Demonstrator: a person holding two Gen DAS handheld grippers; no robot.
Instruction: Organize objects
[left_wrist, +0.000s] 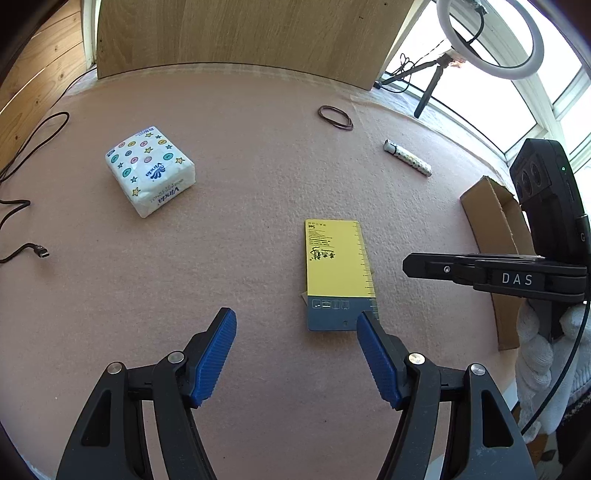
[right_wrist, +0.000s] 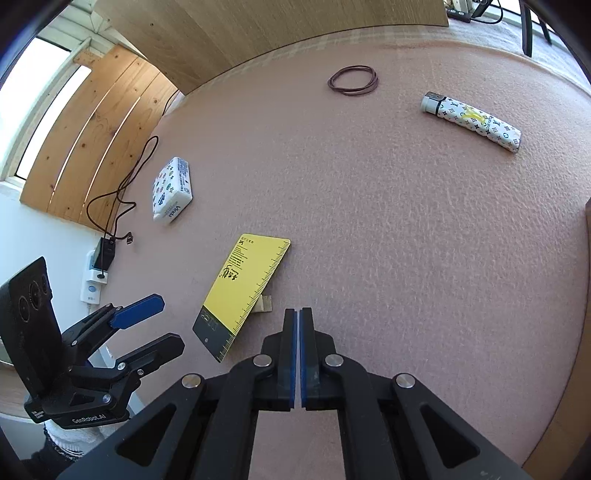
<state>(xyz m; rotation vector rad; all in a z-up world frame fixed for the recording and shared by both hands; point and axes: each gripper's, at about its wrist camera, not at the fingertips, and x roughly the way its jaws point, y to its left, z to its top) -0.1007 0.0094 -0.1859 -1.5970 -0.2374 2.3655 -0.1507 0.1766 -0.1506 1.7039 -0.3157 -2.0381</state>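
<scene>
Yellow card lies flat on the pink table, a tissue pack, hair ties and patterned lighter scattered beyond it. Left gripper jaws stand released just short of the card's dark end, nothing between them. Right gripper jaws are clenched together, empty, beside the card.
</scene>
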